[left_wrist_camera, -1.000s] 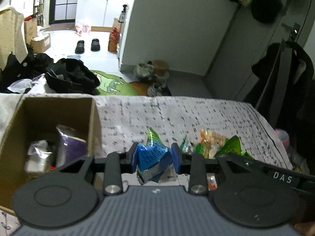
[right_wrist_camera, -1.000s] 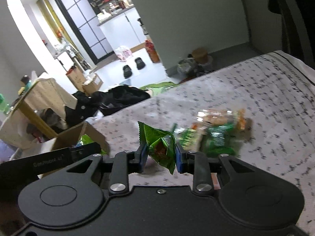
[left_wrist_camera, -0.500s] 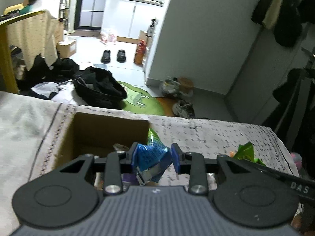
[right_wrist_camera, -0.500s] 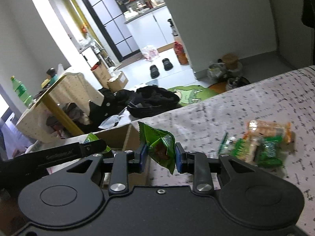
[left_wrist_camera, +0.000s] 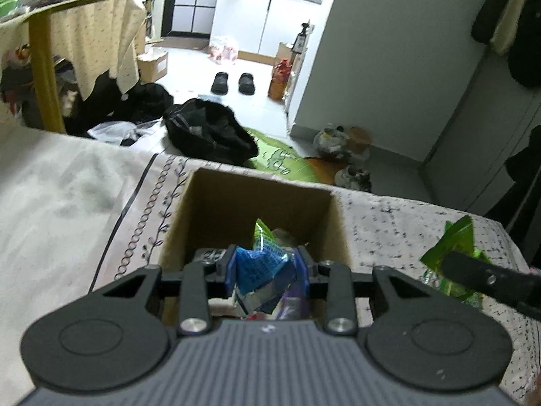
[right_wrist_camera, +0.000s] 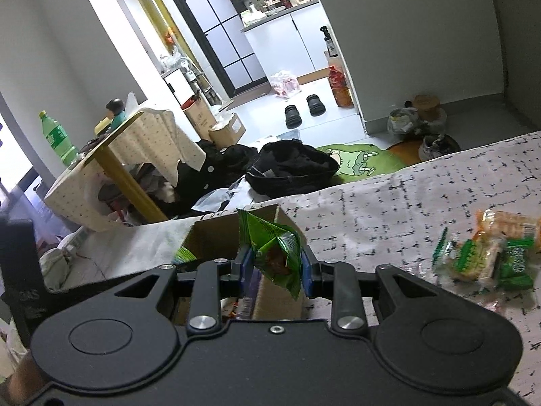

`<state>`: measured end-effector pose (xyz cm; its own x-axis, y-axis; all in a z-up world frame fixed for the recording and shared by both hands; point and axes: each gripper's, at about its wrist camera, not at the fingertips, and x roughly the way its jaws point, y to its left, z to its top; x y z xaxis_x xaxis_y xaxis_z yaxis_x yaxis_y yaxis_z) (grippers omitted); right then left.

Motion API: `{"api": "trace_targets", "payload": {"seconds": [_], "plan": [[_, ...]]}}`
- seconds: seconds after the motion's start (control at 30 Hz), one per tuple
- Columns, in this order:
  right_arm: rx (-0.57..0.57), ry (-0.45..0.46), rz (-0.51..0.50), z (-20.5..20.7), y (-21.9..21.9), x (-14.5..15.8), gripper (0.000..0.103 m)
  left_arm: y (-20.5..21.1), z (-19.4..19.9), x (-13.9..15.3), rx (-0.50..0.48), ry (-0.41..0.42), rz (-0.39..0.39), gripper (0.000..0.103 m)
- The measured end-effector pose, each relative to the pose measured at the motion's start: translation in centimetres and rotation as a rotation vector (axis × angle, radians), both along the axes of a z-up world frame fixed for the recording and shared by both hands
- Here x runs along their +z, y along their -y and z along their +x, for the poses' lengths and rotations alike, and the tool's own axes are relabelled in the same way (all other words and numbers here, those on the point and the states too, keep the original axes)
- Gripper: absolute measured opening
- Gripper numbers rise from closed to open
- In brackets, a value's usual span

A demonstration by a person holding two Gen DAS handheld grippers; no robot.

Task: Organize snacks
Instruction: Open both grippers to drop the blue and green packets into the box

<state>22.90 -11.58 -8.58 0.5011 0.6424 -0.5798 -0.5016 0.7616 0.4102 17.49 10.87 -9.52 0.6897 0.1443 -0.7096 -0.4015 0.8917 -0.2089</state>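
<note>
My left gripper (left_wrist_camera: 267, 267) is shut on a blue snack packet (left_wrist_camera: 258, 270) and hangs over the open cardboard box (left_wrist_camera: 216, 199). Other packets lie inside the box, among them a green one (left_wrist_camera: 263, 235). My right gripper (right_wrist_camera: 274, 265) is shut on a green snack packet (right_wrist_camera: 277, 253), held just above the box's right wall (right_wrist_camera: 270, 296). In the left wrist view that green packet (left_wrist_camera: 454, 242) shows at the right, behind the right gripper's dark finger (left_wrist_camera: 487, 279). A small pile of loose snacks (right_wrist_camera: 487, 250) lies on the patterned bedspread (right_wrist_camera: 389, 209) to the right.
The box stands on the bed between a pale blanket (left_wrist_camera: 67, 182) at the left and the bedspread (left_wrist_camera: 399, 216). Beyond the bed edge lie a black bag (left_wrist_camera: 209, 132), a green rug (right_wrist_camera: 358, 157), slippers (left_wrist_camera: 233, 83) and a draped table (right_wrist_camera: 128, 155).
Both grippers have swung left with their packets. The box, at the far left before, is now straight under the left gripper, and the loose pile has slid to the right edge.
</note>
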Motion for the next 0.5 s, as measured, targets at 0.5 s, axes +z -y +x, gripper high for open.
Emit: {"api": "trace_targets", "payload": {"seconds": [0.5], "plan": [[0.050, -0.044, -0.006, -1.6, -3.3, -1.3, 0.028, -2.0, -3.2, 0.9, 0.068, 0.023, -0.007, 0.053]]}}
